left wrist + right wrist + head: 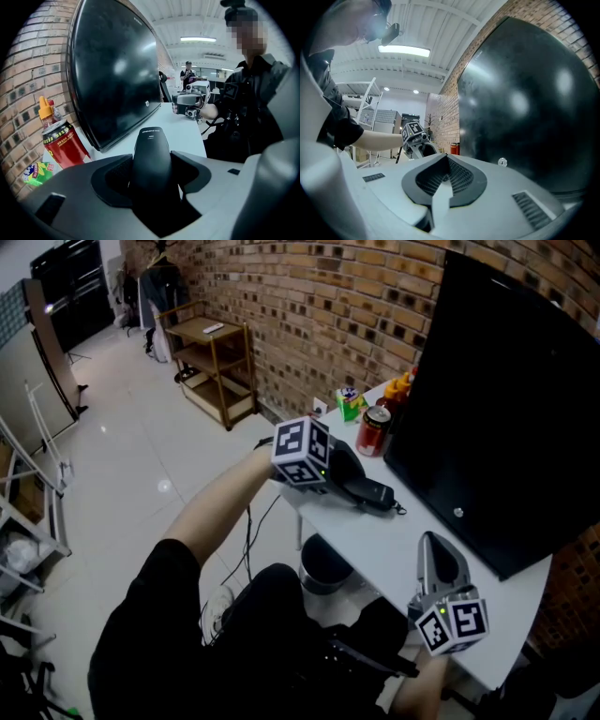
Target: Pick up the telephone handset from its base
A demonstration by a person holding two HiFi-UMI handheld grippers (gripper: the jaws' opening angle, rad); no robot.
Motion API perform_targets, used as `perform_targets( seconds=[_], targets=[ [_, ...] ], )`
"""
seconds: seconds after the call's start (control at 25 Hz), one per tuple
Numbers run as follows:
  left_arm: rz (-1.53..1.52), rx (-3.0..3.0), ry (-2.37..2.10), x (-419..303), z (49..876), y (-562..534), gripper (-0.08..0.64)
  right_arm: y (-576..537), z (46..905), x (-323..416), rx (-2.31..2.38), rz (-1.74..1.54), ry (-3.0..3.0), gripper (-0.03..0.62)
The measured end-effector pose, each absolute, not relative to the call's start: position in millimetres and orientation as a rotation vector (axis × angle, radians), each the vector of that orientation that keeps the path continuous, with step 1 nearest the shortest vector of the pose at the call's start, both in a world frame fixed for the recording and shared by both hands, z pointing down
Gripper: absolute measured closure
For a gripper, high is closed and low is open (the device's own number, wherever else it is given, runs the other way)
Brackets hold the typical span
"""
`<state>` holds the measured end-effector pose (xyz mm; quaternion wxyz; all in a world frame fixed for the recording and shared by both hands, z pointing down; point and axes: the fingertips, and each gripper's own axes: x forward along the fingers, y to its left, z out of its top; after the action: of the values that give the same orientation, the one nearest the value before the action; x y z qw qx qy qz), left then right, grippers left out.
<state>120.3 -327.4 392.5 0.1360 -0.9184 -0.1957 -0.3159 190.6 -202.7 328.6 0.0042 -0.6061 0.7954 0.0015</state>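
The black telephone handset (373,493) lies near the left end of the white table (403,545). My left gripper (349,480) reaches down onto it from the left. In the left gripper view the handset (151,161) fills the space between the two jaws, and the left gripper (152,176) is shut on it, with the dark pads against its sides. The phone's base is hidden under the gripper and handset. My right gripper (434,545) rests at the table's near right, shut with nothing in it. Its jaws meet in the right gripper view (443,161).
A large black monitor (506,399) fills the table's right side against the brick wall. A red can (373,430), an orange-capped bottle (401,388) and a green packet (350,404) stand at the far end. A dark bin (323,568) sits under the table and a wooden cart (211,367) beyond it.
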Motion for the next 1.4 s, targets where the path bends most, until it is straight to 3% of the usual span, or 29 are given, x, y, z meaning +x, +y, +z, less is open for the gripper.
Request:
perform_targets(
  seconds=[0.36,0.8,1.4],
  targets=[
    [-0.848,-2.684,-0.566,120,389,-329,0.299,-203,330,190,-1.908,0.007,2.493,0.581],
    [-0.547,-2.894,-0.597,116,341,-333,0.302,-203,330,189,-1.908,0.013,2.504,0.582],
    [0.2,-3.144,-0.546,63,266,-351,0.302,-204,332,185,-1.905,0.006,2.522,0.581]
  ],
)
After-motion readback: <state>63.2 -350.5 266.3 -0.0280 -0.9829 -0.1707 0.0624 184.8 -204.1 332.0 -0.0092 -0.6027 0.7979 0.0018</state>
